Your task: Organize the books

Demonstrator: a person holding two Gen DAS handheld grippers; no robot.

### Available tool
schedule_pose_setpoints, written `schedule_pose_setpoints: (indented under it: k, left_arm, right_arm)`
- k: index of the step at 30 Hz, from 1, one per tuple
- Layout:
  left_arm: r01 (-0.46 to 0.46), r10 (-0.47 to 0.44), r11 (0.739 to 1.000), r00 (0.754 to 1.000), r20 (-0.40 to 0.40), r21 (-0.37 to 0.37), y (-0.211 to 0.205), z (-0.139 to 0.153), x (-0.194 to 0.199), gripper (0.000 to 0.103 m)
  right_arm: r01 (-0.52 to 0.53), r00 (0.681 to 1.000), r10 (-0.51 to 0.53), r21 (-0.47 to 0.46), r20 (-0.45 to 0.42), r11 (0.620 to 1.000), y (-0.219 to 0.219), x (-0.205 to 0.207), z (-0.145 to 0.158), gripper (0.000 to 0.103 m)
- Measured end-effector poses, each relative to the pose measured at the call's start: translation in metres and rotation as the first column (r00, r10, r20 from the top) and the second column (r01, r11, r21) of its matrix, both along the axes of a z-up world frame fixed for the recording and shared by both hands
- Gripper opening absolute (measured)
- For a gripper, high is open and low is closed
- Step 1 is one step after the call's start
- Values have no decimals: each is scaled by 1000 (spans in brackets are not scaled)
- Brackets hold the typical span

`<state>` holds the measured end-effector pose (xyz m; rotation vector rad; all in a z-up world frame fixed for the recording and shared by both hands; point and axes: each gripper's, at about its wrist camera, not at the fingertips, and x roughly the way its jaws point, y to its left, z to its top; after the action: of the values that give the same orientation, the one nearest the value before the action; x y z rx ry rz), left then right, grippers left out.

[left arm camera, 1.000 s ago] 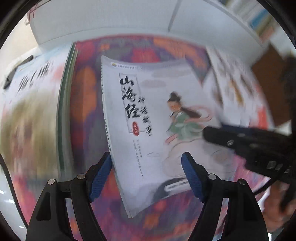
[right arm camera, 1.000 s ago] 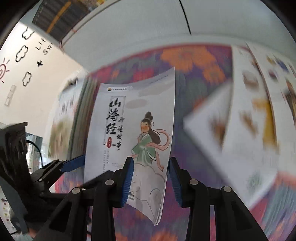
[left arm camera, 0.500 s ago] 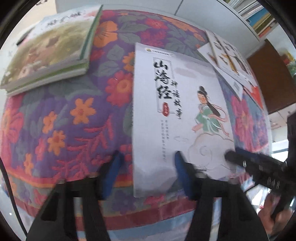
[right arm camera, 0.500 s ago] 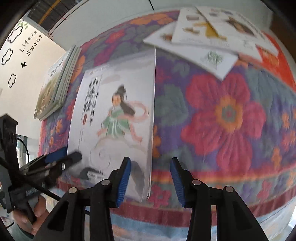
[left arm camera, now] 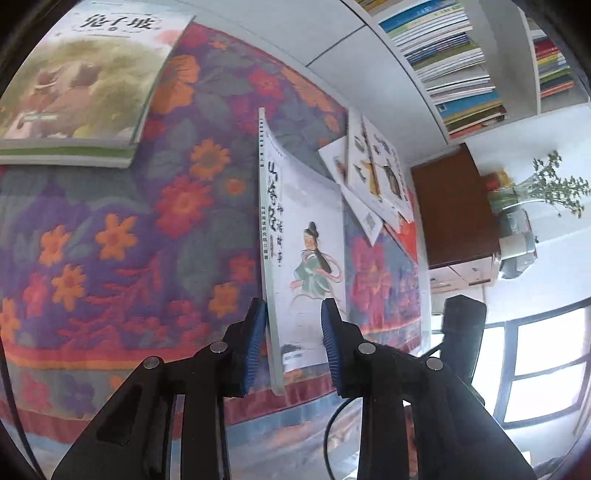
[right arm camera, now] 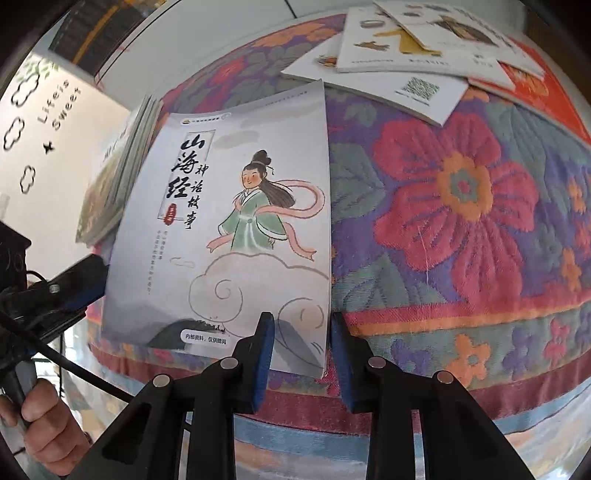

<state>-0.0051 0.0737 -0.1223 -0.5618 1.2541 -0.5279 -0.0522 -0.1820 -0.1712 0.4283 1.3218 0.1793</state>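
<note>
Two grippers are closing on one thin grey-white paperback with a green-robed figure (right arm camera: 236,229), lifted above the flowered quilted table (right arm camera: 461,206). The left gripper (left arm camera: 293,332) is straddling the spine corner, only its left finger looking in contact; the right gripper (right arm camera: 301,343) is bracketing the open-edge corner. Best practice, I judge: pinching both corners firmly and evenly before carrying it to the green-edged stack (left arm camera: 74,85), avoiding cover bending.

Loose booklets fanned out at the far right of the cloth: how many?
4 visible: QR-code booklet lowest, two illustrated ones overlapping it, red one beneath. More may be hidden.
</note>
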Motion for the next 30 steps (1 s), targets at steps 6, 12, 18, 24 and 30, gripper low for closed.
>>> schedule_pose_setpoints:
  k: [6, 12, 18, 24, 30]
  left_arm:
    - [-10, 10, 1000, 1000, -26, 26, -10, -15, 4, 27]
    - [26, -18, 997, 994, -105, 71, -32, -40, 5, 26]
    - [4, -2, 1000, 994, -112, 14, -45, -33, 12, 15]
    - [-16, -16, 978, 988, -152, -206, -36, -17, 25, 15]
    - [-89, 14, 951, 969, -246, -297, -25, -35, 26, 15]
  right_arm:
    - [2, 1000, -2, 13, 0, 1000, -5, -5, 2, 32]
    - [-15, 1000, 15, 6, 1, 1000, -3, -3, 2, 33]
    - [9, 999, -5, 104, -44, 995, -10, 4, -1, 37]
    - [152, 988, -133, 450, -74, 880, -52, 1, -8, 63]
    - [212, 977, -162, 626, -136, 751, -52, 19, -32, 54]
